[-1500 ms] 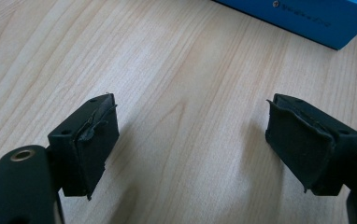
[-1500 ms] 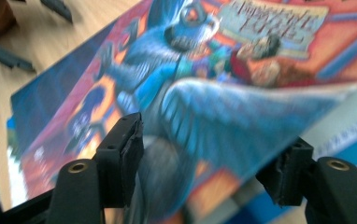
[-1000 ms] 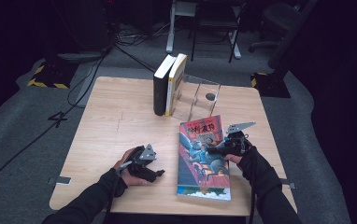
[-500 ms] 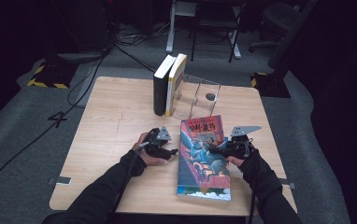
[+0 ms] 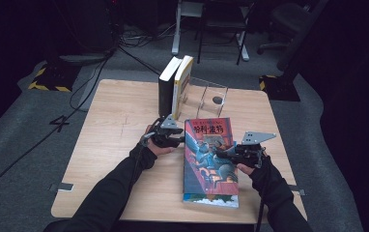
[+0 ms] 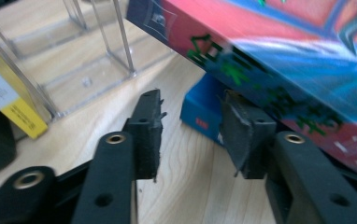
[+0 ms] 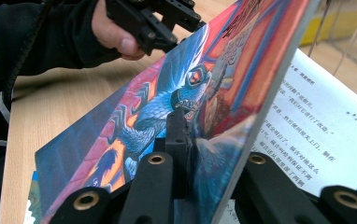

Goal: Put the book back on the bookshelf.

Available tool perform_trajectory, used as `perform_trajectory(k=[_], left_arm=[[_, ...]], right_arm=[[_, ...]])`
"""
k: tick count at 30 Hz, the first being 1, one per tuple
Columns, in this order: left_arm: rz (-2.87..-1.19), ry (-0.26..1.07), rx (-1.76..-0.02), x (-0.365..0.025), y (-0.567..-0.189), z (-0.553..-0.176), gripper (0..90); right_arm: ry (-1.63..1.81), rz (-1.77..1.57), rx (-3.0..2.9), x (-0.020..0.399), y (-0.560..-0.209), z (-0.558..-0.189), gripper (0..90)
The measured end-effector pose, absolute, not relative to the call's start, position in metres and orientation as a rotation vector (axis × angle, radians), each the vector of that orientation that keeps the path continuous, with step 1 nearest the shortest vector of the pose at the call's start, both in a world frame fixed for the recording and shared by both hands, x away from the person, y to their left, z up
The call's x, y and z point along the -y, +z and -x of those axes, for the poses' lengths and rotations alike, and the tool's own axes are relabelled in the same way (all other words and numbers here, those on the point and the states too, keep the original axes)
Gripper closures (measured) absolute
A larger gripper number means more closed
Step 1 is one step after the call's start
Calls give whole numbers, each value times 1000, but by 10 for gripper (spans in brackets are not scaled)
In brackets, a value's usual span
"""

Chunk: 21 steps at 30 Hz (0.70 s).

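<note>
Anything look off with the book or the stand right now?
The book's front cover is lifted off the printed page, pinched by the right gripper. The two standing books lean slightly by the clear stand. Nothing looks damaged.

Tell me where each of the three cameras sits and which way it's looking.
High view: above the person's side, looking forward and down on the table; both forearms, left gripper, right gripper.
Left gripper view: on the left gripper, looking along its jaws at the book's spine.
Right gripper view: on the right gripper, clamped on the cover; the other hand shows.
All three share the book.
</note>
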<state>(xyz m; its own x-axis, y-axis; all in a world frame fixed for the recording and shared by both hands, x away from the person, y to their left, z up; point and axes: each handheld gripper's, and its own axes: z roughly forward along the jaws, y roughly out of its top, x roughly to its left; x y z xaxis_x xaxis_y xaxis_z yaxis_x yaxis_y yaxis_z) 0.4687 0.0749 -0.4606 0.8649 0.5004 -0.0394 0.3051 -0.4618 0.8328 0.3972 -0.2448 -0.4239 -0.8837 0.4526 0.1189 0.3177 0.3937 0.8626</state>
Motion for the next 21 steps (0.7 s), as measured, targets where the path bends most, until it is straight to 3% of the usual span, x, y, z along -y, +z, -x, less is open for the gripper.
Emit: perform_trajectory(k=[9, 21], left_arm=[[-2010, 218, -462, -80, -432, -471, 832], [-1921, 228, -420, -83, -398, -473, 884]], right_arm=[[1550, -574, -2402, 243, -411, -389, 803], [1620, -422, -2310, 246, -401, -378, 785]])
